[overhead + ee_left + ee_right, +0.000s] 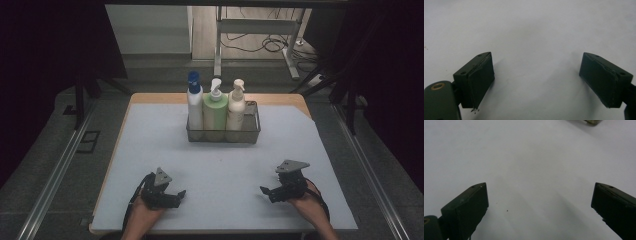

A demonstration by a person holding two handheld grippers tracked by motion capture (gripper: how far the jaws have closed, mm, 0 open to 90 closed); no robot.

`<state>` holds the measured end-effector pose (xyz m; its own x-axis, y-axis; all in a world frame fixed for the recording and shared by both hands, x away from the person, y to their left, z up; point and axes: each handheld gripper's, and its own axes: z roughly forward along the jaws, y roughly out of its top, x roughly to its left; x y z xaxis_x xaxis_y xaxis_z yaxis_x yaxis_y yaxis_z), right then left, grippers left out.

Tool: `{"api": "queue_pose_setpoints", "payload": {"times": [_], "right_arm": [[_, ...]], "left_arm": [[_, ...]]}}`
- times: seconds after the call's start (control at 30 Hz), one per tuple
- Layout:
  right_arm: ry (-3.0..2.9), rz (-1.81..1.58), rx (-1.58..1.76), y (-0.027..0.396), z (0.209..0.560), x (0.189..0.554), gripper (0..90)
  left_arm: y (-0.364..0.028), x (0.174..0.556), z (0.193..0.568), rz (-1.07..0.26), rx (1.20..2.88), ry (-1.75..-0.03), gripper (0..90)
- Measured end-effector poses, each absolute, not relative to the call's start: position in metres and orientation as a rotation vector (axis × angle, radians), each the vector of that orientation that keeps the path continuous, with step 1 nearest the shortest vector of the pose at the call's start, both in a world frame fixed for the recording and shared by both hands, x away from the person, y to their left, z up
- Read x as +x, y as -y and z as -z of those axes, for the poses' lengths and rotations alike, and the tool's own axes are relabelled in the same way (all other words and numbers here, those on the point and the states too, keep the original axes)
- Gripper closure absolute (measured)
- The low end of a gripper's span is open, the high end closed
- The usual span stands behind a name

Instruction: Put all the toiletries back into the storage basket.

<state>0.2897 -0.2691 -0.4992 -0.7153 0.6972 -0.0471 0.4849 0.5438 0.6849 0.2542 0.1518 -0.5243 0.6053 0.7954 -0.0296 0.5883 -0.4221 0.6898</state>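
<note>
- Basket (252, 131): wire, far centre of the mat (150, 150); its walls keep three bottles upright in a row.
- Blue-capped bottle (194, 102): left end of the row.
- Green bottle (215, 111): middle, touching both neighbours.
- Cream bottle (236, 106): right of green; spare room in the basket beyond it.
- Left gripper (179, 196): near left, low over the mat, jaws spread wide, nothing between them.
- Right gripper (265, 190): near right, jaws likewise apart and unloaded.
- Both grippers sit well apart from the bottles, apparently at rest, tips turned inward.
</note>
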Motion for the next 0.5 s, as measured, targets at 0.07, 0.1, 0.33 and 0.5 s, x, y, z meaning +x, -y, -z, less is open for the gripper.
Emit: {"api": "queue_pose_setpoints", "payload": {"times": [0.07, 0.1, 0.33, 0.5], "right_arm": [[-2.473, -0.952, 0.981, 0.269, 0.504, 0.289, 1.3], [-2.476, -0.95, 0.978, 0.269, 0.507, 0.289, 1.2], [-2.473, -0.994, 1.027, 0.271, 0.522, 0.289, 0.0], [-2.471, -0.992, 1.031, 0.271, 0.522, 0.289, 0.0]], "left_arm": [[-0.152, 0.254, 0.524, -0.398, 2.159, -1.086, 12.3], [-0.152, 0.254, 0.524, -0.398, 2.16, -1.086, 12.3], [-0.152, 0.254, 0.524, -0.398, 2.159, -1.086, 12.3], [-0.152, 0.254, 0.524, -0.399, 2.159, -1.086, 12.2]]}}
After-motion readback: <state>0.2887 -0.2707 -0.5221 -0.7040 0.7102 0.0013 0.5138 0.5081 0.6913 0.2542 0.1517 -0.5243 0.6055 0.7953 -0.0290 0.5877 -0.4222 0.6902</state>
